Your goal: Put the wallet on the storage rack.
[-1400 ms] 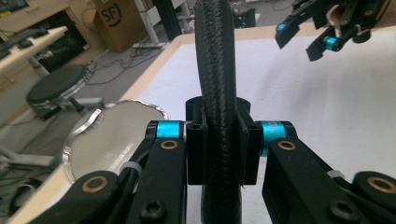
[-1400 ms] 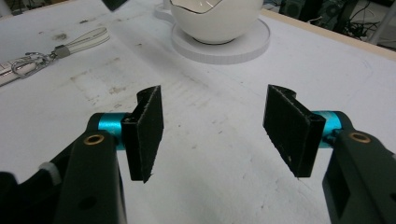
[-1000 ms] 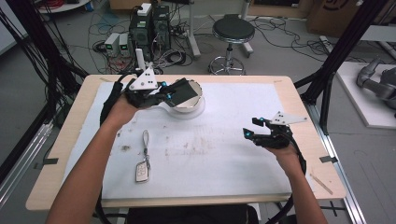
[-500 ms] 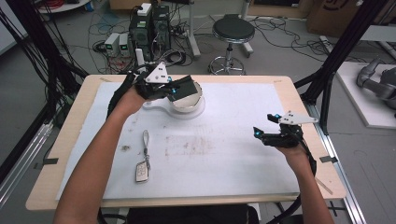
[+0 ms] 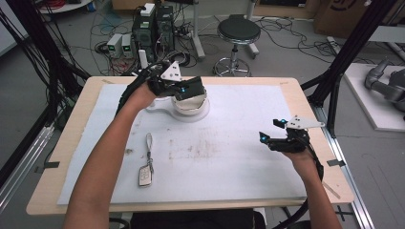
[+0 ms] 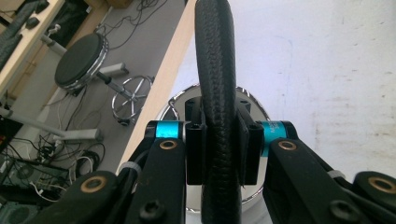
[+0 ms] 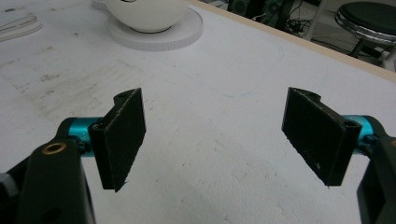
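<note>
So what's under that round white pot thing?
The white kettle sits on a round white base, on the white sheet. The left gripper, shut on its black handle, hides the inside.

even, bright overhead light — soft shadows, slightly blurry frames, mild glare on the white sheet.

The white bowl is cut off by the top edge; the key fob buttons — too small — cannot be read.
</note>
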The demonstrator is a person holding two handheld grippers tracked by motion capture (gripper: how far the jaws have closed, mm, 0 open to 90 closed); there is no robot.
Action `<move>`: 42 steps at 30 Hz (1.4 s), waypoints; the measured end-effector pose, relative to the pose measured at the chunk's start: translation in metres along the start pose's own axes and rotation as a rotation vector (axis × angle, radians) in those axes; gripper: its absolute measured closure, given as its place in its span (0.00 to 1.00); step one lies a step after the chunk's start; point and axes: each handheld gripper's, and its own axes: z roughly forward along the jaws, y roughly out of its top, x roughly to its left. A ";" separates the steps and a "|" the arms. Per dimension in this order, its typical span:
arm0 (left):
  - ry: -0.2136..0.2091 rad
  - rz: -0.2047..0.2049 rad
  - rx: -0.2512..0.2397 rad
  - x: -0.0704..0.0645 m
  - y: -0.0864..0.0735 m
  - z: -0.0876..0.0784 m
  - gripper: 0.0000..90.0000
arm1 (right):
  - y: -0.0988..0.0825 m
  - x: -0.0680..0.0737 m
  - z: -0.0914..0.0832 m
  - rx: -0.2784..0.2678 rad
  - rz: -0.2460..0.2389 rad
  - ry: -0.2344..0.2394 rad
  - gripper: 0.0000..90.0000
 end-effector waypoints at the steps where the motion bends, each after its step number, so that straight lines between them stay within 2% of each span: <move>1: -0.002 0.000 0.016 0.000 -0.001 0.003 0.85 | 0.000 0.000 0.000 -0.001 0.001 0.002 0.24; 8: 0.004 -0.016 0.068 -0.002 -0.010 0.021 0.85 | -0.003 -0.001 -0.002 0.000 0.012 -0.001 0.24; 12: 0.006 -0.009 0.082 -0.004 -0.013 0.028 0.85 | -0.004 0.000 -0.002 0.007 0.013 -0.004 0.25; 15: 0.004 -0.012 0.077 -0.005 -0.015 0.032 0.79 | -0.005 -0.001 -0.002 0.011 0.018 -0.005 0.25; 16: 0.013 -0.051 0.061 -0.006 -0.016 0.033 0.75 | -0.005 -0.001 -0.002 0.010 0.018 -0.006 0.25; 17: 0.015 -0.066 0.065 -0.006 -0.017 0.033 0.71 | -0.005 -0.001 -0.002 0.012 0.020 -0.006 0.25; 20: 0.012 -0.074 0.084 -0.009 -0.020 0.033 0.70 | -0.006 -0.002 -0.002 0.012 0.026 -0.006 0.25; 22: 0.014 -0.090 0.087 -0.010 -0.022 0.032 0.64 | -0.005 -0.002 -0.003 0.013 0.032 -0.009 0.25; 23: 0.022 -0.133 0.071 -0.011 -0.028 0.031 0.62 | -0.005 -0.002 -0.003 0.012 0.035 -0.008 0.25; 24: 0.024 -0.158 0.065 -0.012 -0.031 0.030 0.60 | -0.005 -0.002 -0.003 0.011 0.033 -0.010 0.25; 25: 0.024 -0.158 0.065 -0.012 -0.031 0.030 0.59 | -0.005 -0.002 -0.003 0.010 0.034 -0.011 0.25; 26: 0.025 -0.203 0.061 -0.012 -0.039 0.029 0.57 | -0.005 -0.001 -0.003 0.010 0.034 -0.009 0.25; 27: 0.025 -0.203 0.061 -0.012 -0.039 0.029 0.57 | -0.005 -0.001 -0.003 0.013 0.033 -0.008 0.25; 28: 0.020 -0.218 0.058 -0.014 -0.046 0.028 0.59 | -0.005 -0.001 -0.002 0.015 0.033 -0.007 0.25; 29: 0.020 -0.218 0.058 -0.014 -0.046 0.028 0.61 | -0.005 -0.001 -0.002 0.014 0.032 -0.009 0.25; 31: 0.024 -0.189 0.050 -0.016 -0.053 0.027 0.76 | -0.005 -0.001 -0.001 0.016 0.033 -0.006 0.25; 33: 0.031 -0.163 0.044 -0.016 -0.052 0.027 0.84 | -0.005 0.000 0.000 0.020 0.037 -0.005 0.25; 37: 0.054 -0.107 0.043 -0.015 -0.050 0.029 0.88 | -0.005 -0.001 0.001 0.021 0.039 -0.009 0.25; 39: 0.071 -0.111 0.022 -0.013 -0.050 0.030 0.88 | -0.006 -0.001 0.000 0.025 0.042 -0.007 0.25; 42: 0.074 -0.107 0.006 -0.011 -0.051 0.031 0.88 | -0.007 -0.001 0.000 0.026 0.047 -0.006 0.25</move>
